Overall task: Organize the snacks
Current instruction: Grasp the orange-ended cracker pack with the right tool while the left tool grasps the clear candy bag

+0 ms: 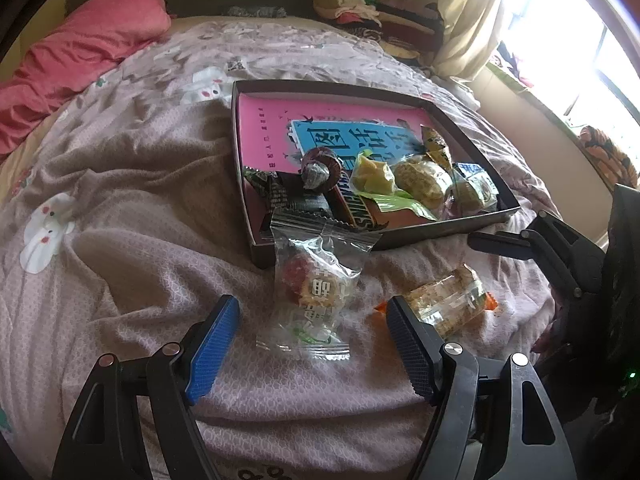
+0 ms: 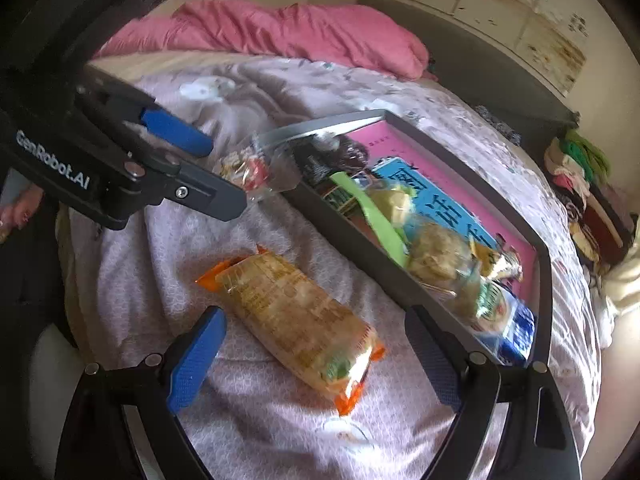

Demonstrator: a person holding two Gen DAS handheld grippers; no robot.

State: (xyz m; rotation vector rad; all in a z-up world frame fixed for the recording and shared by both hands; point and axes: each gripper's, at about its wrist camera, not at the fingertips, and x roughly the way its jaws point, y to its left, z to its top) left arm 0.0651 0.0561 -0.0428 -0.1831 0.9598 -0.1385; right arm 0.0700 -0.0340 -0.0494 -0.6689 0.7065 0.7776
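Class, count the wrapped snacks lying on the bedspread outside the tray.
2. A clear packet leans against the tray edge, before the left gripper; an orange-ended packet lies before the right gripper. None seems hidden.

There was one tray [image 1: 448, 236], two snack bags [image 1: 316, 280] on the bed, and one pink pillow [image 1: 80, 52].

Home bedroom: bed [image 1: 140, 184] under rumpled floral quilt, pink pillow [image 1: 92, 44] at its head, folded clothes [image 1: 372, 12] stacked beside it, curtained window [image 1: 560, 40] alongside bed.
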